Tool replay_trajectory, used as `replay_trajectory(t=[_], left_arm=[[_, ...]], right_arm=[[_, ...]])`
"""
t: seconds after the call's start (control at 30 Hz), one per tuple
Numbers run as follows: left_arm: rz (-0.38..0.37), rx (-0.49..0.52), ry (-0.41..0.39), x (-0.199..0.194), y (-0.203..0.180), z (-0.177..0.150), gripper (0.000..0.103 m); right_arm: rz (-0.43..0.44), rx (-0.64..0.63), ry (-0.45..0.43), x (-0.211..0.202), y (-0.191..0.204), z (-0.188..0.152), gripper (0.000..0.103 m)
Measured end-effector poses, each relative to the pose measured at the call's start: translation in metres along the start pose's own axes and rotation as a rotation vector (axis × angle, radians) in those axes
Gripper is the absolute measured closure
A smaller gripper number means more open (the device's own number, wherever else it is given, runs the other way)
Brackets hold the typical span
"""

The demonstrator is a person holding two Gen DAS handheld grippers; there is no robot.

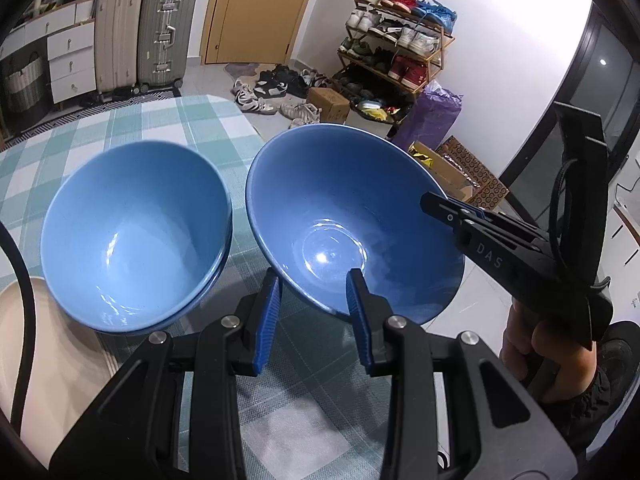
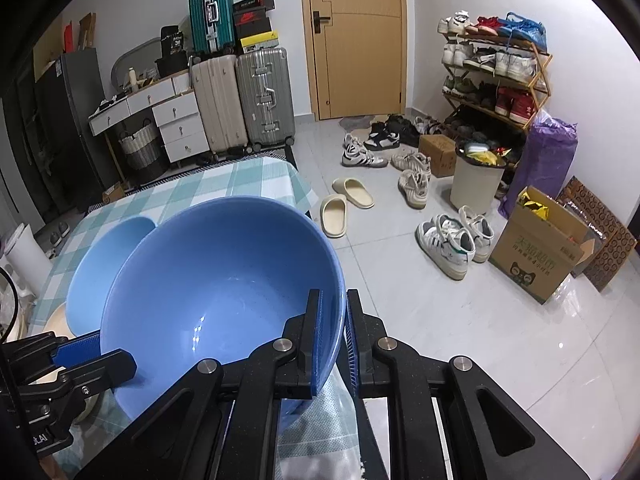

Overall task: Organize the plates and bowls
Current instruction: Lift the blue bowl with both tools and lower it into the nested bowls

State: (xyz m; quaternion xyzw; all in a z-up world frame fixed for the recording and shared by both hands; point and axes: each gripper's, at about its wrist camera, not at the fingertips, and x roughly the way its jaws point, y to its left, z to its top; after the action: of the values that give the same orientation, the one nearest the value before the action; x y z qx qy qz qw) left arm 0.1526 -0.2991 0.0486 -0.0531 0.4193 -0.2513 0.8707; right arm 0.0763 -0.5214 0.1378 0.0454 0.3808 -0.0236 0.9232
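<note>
Both grippers clamp one glossy blue bowl (image 1: pixel 352 220) by its rim, above the checked-cloth table (image 1: pixel 132 128): left gripper (image 1: pixel 314 308) with ribbed blue pads on the near wall, right gripper (image 2: pixel 331 332) pinched tight on the thin right edge. Just beside it sits a stack of matching round blue bowls (image 1: pixel 132 232), a cream plate (image 1: pixel 44 364) at their near left. Beyond: suitcases (image 2: pixel 244 100), shoe rack (image 2: pixel 496 64), loose shoes (image 2: pixel 452 240), a cardboard box (image 2: pixel 536 256).
</note>
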Motion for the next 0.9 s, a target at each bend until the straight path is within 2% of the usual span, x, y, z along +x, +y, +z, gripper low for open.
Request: replay_trajectory(t=[0.47, 0.9], left_arm=[[-0.016, 0.019, -0.068, -0.052, -0.007, 0.014, 0.073], [0.012, -0.024, -0.111, -0.104, 0.016, 0.009, 0.073]], right_arm=[[-0.016, -0.022, -0.061, -0.04, 0.02, 0.015, 0.092], [0.022, -0.062, -0.097, -0.048, 0.061, 0.037, 0.092]])
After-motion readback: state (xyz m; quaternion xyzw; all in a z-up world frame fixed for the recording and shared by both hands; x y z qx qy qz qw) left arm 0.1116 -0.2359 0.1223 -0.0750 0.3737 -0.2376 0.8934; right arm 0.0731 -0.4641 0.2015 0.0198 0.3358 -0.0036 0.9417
